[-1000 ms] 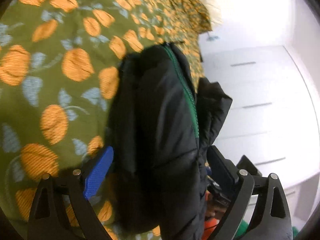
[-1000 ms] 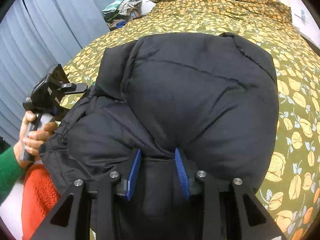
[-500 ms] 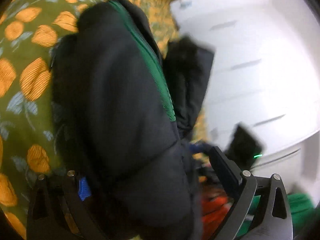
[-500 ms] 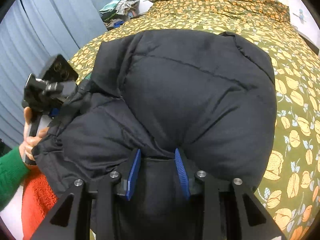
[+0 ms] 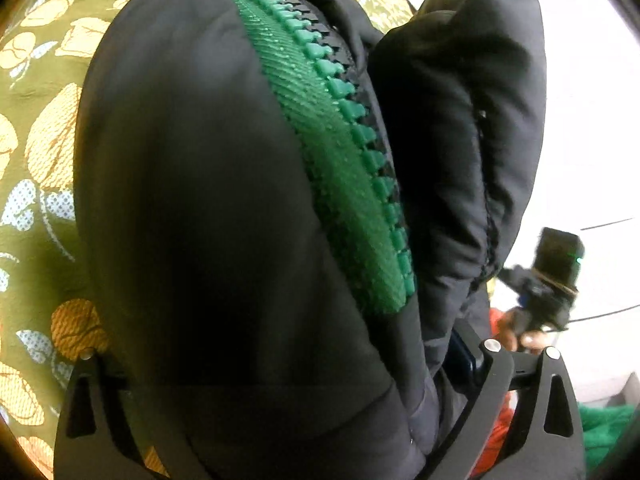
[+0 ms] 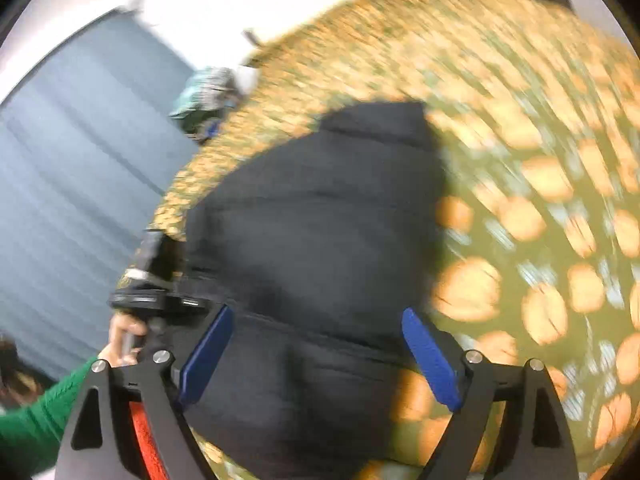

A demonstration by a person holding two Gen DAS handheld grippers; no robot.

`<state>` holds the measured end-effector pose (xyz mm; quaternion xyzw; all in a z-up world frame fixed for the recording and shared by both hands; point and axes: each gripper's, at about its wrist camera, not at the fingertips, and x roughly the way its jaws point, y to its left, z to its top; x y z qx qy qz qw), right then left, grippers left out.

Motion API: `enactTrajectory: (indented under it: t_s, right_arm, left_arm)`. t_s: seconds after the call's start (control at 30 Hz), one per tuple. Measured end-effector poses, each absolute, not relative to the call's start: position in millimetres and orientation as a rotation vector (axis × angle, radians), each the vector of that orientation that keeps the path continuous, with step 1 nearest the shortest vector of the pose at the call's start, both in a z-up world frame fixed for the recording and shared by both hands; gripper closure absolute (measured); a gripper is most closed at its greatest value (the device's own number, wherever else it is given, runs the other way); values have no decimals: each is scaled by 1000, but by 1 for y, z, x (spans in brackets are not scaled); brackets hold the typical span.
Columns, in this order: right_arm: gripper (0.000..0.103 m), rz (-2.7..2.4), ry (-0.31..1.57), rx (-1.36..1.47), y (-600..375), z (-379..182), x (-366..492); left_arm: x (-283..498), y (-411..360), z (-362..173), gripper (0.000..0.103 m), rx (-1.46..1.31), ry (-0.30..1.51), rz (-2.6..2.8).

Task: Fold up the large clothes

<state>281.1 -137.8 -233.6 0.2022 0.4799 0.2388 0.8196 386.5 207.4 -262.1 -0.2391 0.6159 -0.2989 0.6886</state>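
Note:
A black puffer jacket with a green zipper fills the left wrist view. Its thick fold bulges between the fingers of my left gripper, which is shut on it; the left pad is hidden by the cloth. In the right wrist view the jacket lies bunched on an olive bedspread with an orange pattern. My right gripper hangs over its near edge with its jaws opening; the blue pads stand wide apart and press on nothing. The left gripper sits at the jacket's left edge, held by a hand.
A blue curtain hangs on the left, with a pile of clothes at the bed's far corner. White drawers stand beyond the bed. A green sleeve and orange-red cloth are near the bottom left.
My right gripper has let go of the jacket fold, its pads have spread wide, and it has swung and rolled sideways. The left gripper has turned with the jacket, which now fills its view.

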Motion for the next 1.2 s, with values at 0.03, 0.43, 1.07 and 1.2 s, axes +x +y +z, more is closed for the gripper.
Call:
enactTrajectory:
  t_s: [0.03,0.43,1.07,1.2]
  right_arm:
    - [14,507,1058,472,-146,-246,285]
    - [39,662,1112,529,-115,-283,308]
    - [47,806,717,263,-108,-124,381]
    - [47,802,739,279,-122,-144,445]
  left_arm:
    - [386,207,-262,4,-534,1378,-666]
    - [367,197,-231,38,-475,1324,-553]
    - [450,169,-84,52,-375,1033,-497]
    - [500,153,-117,49,-380,1067,-469]
